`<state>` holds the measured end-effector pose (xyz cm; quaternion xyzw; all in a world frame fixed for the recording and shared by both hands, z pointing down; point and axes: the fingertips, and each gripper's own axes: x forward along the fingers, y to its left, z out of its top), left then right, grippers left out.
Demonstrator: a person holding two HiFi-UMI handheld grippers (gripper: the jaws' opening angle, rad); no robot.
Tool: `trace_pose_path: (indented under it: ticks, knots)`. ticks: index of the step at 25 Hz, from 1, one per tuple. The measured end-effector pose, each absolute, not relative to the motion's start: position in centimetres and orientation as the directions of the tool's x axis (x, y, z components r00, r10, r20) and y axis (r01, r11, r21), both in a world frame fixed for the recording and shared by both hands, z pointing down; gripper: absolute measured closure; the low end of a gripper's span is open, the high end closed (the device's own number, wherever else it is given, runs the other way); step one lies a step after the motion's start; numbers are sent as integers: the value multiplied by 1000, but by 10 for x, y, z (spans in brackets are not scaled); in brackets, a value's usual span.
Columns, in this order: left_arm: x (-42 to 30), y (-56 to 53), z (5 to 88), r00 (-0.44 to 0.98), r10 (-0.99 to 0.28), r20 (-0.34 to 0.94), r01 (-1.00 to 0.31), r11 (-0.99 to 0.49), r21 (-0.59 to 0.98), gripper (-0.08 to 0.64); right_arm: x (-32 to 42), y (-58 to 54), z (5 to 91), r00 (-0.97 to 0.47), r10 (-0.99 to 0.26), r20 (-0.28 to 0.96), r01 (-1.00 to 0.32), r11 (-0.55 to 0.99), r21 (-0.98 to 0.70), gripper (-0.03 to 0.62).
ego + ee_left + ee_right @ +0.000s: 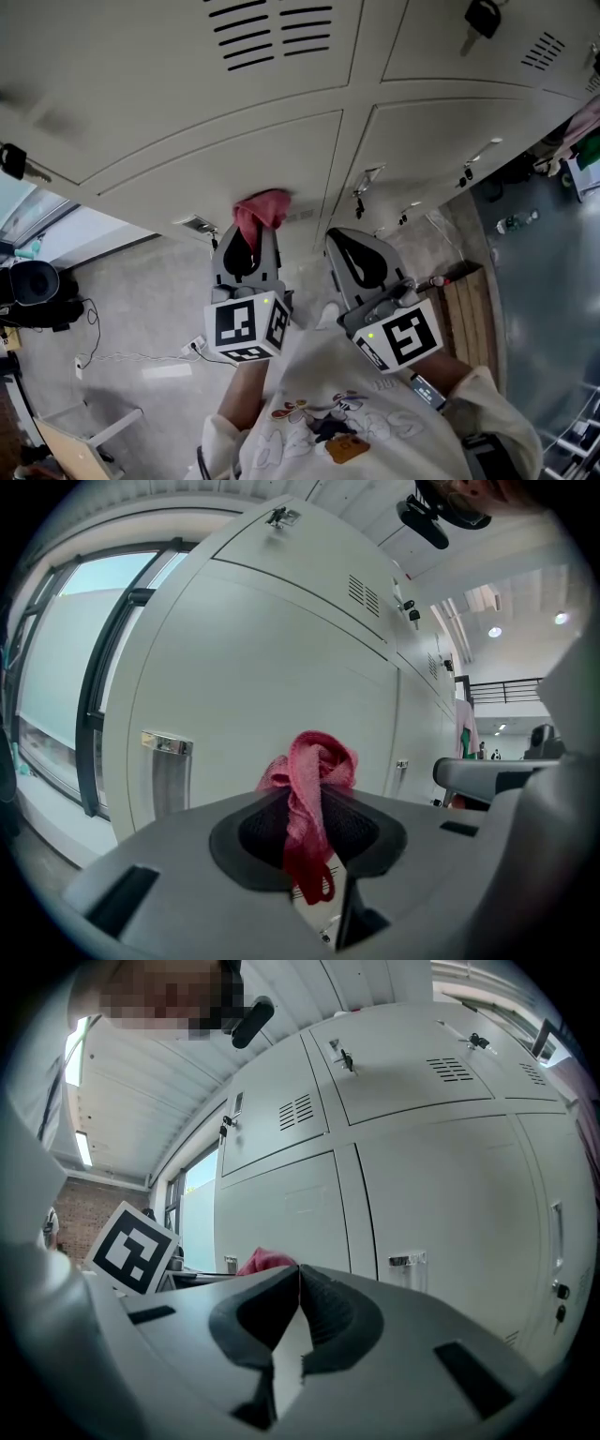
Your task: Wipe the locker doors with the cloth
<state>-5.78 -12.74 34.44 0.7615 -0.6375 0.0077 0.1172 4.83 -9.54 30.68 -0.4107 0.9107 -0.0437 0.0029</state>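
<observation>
Head view: left gripper fingers pinch red cloth near locker door; right gripper fingers closed, empty, near a latch.

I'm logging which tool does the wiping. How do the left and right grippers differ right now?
The left gripper is shut on a bunched red cloth; the right gripper has its jaws together with nothing between them. The left gripper faces the flat panel of a locker door, while the right gripper points near the seam between two doors. Both are shut and aimed at the lockers.
</observation>
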Motion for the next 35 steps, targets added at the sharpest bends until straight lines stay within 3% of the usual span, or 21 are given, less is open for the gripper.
trace_pose_path:
  ticks: [35]
  knots:
    - [28, -152, 369, 259, -951, 168, -960, -236, 149, 463, 116, -106, 315, -633, -773, 43, -774, 631, -62, 583]
